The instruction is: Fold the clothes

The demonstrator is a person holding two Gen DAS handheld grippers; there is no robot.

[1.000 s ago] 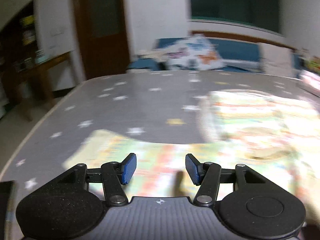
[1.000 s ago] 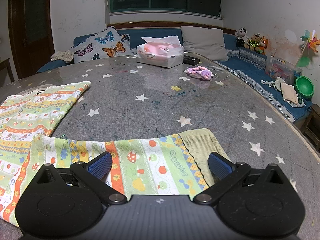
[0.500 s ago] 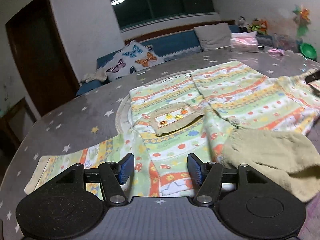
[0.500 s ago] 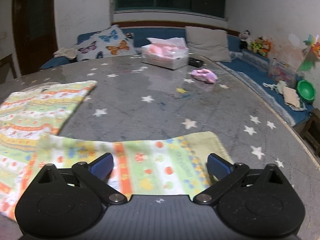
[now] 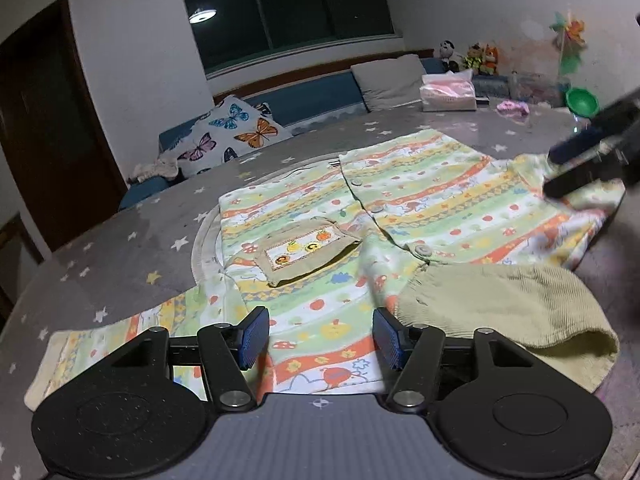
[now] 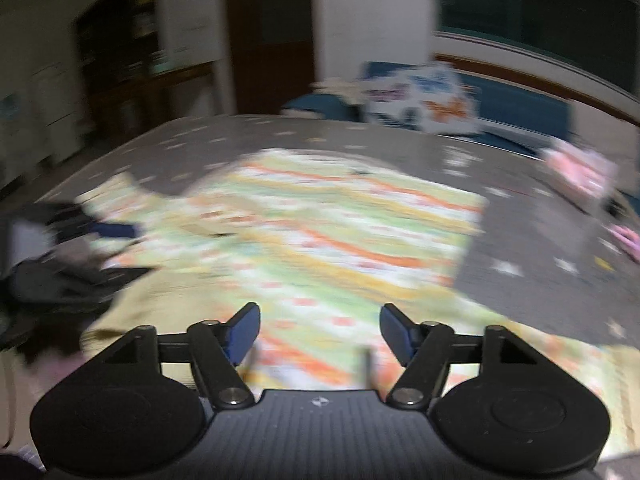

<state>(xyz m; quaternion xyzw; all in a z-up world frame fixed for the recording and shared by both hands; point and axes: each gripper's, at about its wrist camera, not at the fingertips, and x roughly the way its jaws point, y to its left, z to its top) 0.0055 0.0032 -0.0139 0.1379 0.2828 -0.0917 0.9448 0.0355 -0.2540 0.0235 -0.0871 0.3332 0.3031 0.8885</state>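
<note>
Striped cotton shirt [image 5: 400, 216] is spread flat on the desk [image 5: 132, 252]. Left gripper [image 5: 320, 338] is held half-open above its hem, gripping nothing; right gripper [image 6: 320, 334] jaws are closing, empty. Folding is judged barely begun; a sleeve grasp is required.

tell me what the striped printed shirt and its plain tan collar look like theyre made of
Striped shirt: looks like soft matte cotton knit, lying limp with small wrinkles, its fruit and mushroom pattern apparently printed. Tan collar: seems a ribbed knit, since fine parallel ridges run across it and the edge looks thicker. Exact fibre cannot be told.
</note>
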